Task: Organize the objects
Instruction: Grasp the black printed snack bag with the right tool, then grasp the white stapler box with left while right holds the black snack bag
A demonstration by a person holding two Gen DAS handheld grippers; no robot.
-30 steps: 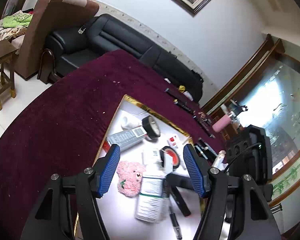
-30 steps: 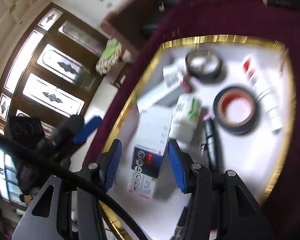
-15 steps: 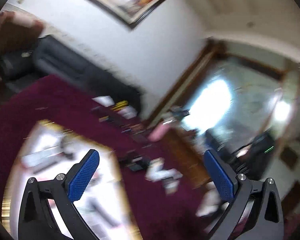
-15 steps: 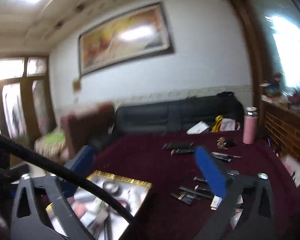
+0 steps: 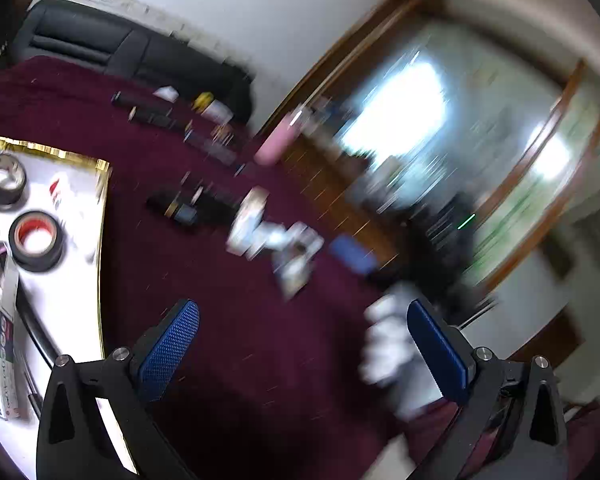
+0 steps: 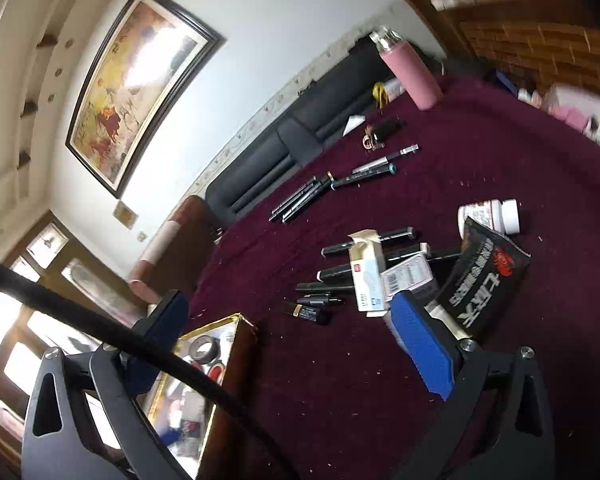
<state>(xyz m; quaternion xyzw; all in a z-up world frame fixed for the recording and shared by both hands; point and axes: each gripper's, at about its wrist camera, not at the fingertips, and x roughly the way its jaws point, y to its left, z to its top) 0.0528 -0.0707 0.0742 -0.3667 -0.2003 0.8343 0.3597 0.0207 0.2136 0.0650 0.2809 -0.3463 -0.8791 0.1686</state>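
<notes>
A gold-rimmed white tray (image 5: 100, 216) lies on the maroon cloth at the left and holds two tape rolls (image 5: 36, 240) and boxes; it also shows in the right wrist view (image 6: 236, 320). Loose items lie on the cloth to its right: a white box (image 6: 366, 276), a black packet (image 6: 484, 280), a white bottle (image 6: 488, 216) and several pens (image 6: 340, 180). My left gripper (image 5: 304, 348) is open and empty over bare cloth. My right gripper (image 6: 288, 344) is open and empty, near the white box and packet.
A pink flask (image 6: 412, 72) stands at the table's far edge. A black sofa (image 6: 300, 148) and a brown armchair lie beyond the table. A black cable (image 6: 140, 352) crosses the right wrist view. The left wrist view is blurred on its right side.
Both grippers have swung away from above the tray to the cloth on its right. Both have opened wider and stay empty.
</notes>
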